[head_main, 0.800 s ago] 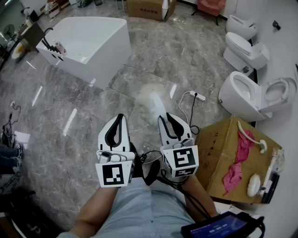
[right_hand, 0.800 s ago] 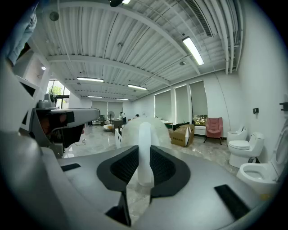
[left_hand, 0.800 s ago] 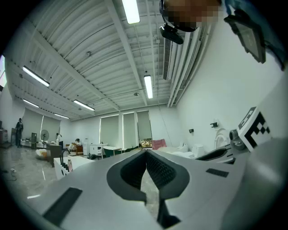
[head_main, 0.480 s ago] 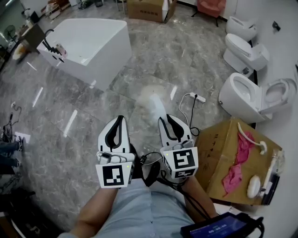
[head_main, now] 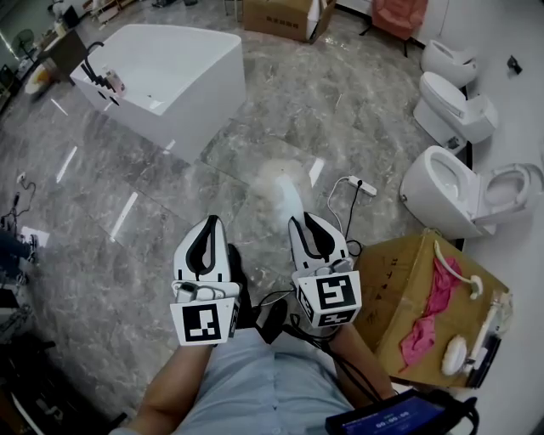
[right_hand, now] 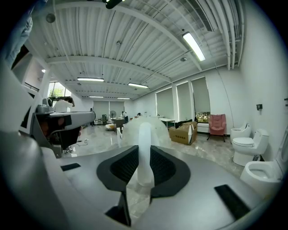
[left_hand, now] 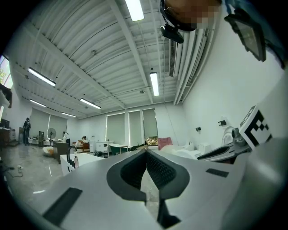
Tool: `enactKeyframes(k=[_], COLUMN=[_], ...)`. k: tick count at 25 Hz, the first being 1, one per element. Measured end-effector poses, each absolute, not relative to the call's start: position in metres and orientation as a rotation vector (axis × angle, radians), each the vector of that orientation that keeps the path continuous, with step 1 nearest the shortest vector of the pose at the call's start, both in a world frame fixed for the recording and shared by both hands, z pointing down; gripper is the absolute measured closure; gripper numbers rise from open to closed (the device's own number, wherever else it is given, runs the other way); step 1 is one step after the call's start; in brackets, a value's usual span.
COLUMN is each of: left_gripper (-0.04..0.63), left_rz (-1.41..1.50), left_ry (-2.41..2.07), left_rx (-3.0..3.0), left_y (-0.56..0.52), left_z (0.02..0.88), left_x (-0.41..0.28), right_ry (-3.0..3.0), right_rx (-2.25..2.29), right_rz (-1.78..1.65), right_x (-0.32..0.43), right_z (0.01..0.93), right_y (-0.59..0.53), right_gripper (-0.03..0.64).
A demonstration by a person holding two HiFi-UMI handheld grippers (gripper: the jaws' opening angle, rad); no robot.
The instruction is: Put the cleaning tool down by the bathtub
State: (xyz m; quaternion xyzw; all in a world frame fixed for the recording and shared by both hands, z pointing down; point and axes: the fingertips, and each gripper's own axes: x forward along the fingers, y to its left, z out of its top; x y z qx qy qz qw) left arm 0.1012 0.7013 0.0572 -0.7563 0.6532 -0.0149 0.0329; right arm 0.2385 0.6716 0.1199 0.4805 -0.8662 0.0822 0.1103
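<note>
A white bathtub (head_main: 170, 72) with a black tap stands on the marble floor at the far left. My right gripper (head_main: 299, 223) is shut on the handle of the cleaning tool (head_main: 285, 189), a pale translucent brush whose round head points forward over the floor. In the right gripper view the handle (right_hand: 145, 157) stands upright between the black pads, with the brush head beyond it. My left gripper (head_main: 212, 223) is held beside the right one, shut with nothing in it. Its tips (left_hand: 146, 152) meet, and the bathtub (left_hand: 87, 158) shows low at the left, far off.
Three toilets (head_main: 450, 183) line the right wall. Right of my right gripper stands a cardboard box (head_main: 399, 272), with a pink cloth (head_main: 429, 310) and white brushes on it. A power strip (head_main: 361, 180) and its cord lie on the floor ahead. Another carton (head_main: 280, 15) is at the far end.
The head view has shifted a little. Both grippers keep the same pose side by side, and the tool stays in the right one.
</note>
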Motion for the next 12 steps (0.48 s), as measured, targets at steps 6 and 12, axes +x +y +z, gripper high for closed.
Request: enactKeyframes(k=[6, 12], left_gripper=[0.578, 0.578], left_rz=[-0.114, -0.138], left_ry=[2.050, 2.065], left_rx=[-2.311, -2.321], left_y=[0.638, 0.558], left_z=[0.081, 0.091], left_x=[0.060, 0.013], right_ry=[-2.511, -2.486], right_rx=[1.411, 1.399], right_rz=[0.284, 0.317], right_x=[0.212, 0.167], right_z=[0.142, 0.156], right_y=[0.608, 0.530], right_gripper=[0.526, 0.526])
